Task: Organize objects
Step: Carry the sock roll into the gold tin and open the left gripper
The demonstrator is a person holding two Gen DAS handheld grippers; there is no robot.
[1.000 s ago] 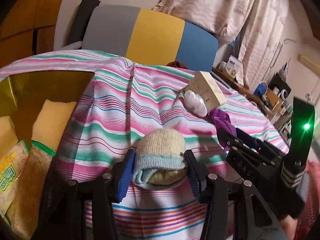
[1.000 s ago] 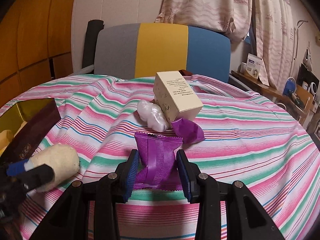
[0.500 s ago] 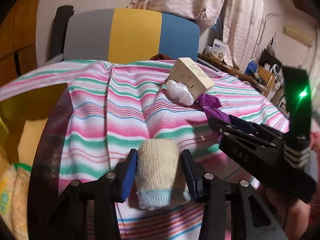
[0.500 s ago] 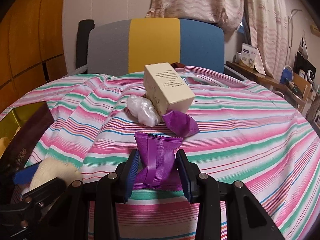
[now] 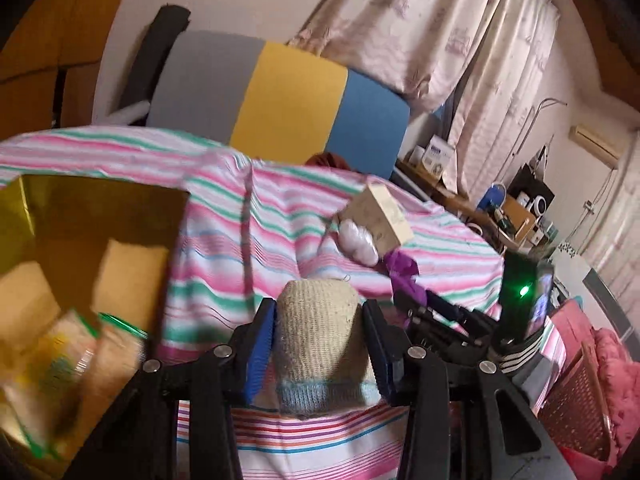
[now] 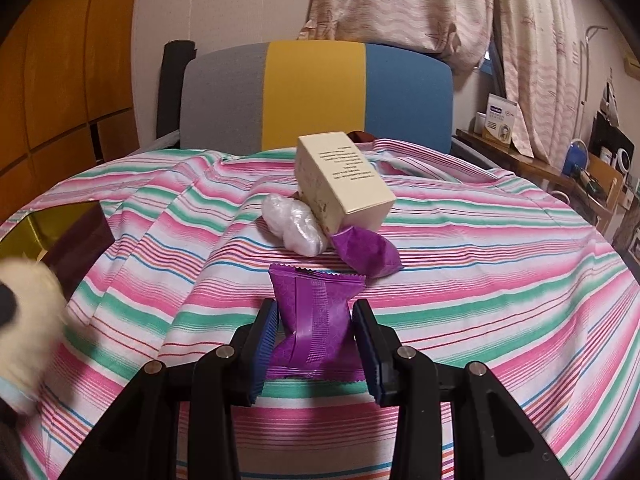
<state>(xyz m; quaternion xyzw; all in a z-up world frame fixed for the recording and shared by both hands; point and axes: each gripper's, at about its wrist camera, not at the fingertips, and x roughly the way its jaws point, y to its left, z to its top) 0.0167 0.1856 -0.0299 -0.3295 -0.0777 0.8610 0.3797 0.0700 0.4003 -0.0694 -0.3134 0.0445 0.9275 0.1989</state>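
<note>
A: Left gripper point(image 5: 320, 344) change? A second back the jaws stood wider around the rolled sock point(image 5: 320, 340), which lay on the striped cloth point(image 5: 280, 236). Now the blue pads are clamped on both its sides and the sock is up off the cloth.

B: So pick done, carry begun. My read: it's headed for the gold box point(image 5: 92, 208) at the left edge of the tabletop, which already holds yellow packets.

A: Right gripper point(image 6: 316, 340)?

B: No change over that second. Pads pinch the purple wrapper packet point(image 6: 316, 312) at its waist, near the front edge. Not lifted yet, looks like it rests on the cloth.

A: View differences?

B: Left wrist sees inside the box, though motion-blurred, plus the right gripper's body with its green light. Right wrist shows only a corner of the box, and the sock as a pale blur at the far left.

A: And the leftovers?

B: Sharper in the right wrist view: cream carton point(image 6: 344, 180), white plastic bundle point(image 6: 294, 224) and crumpled purple wrapper point(image 6: 366, 252), clustered touching at the tabletop's middle.
</note>
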